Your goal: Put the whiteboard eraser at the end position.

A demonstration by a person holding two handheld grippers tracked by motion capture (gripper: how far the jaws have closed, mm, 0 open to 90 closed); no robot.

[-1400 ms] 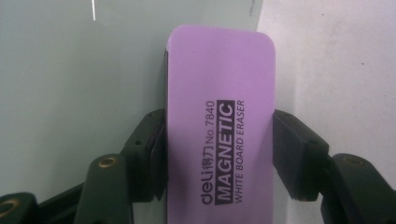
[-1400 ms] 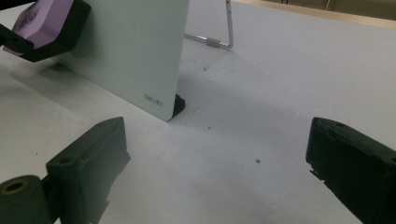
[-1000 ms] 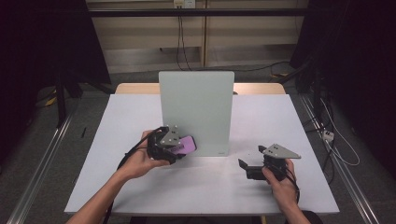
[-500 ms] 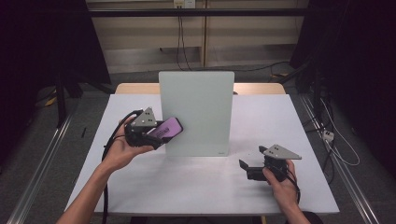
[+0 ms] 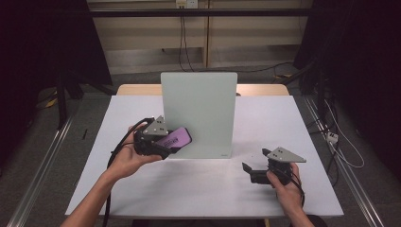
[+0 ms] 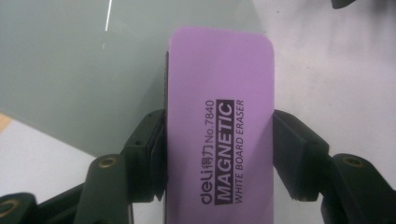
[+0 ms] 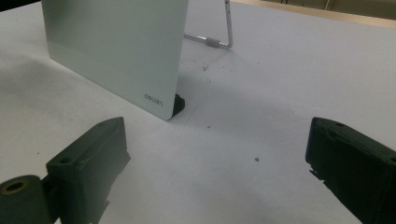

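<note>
While the high view looks down on a white counter (image 5: pixel 198 189), the left gripper (image 5: pixel 163 142) sits in the person's left hand (image 5: pixel 125 161), its fingers clamped on a purple rectangular magnetic whiteboard eraser (image 5: pixel 176 139). That eraser is off the counter, just in front of the lower left part of an upright pale grey-green glass board (image 5: pixel 198 113). Near the counter's right front, the right gripper (image 5: pixel 255 171) rests in the right hand (image 5: pixel 286 189), well apart from the board.

From the left gripper view, black fingers (image 6: pixel 149 154) press both long sides of the eraser (image 6: pixel 219 126), with the board (image 6: pixel 70 70) behind it.

From the right gripper view, the fingers (image 7: pixel 93 154) stand wide apart with nothing between them, pointing towards the board's lower corner (image 7: pixel 154 100).
</note>
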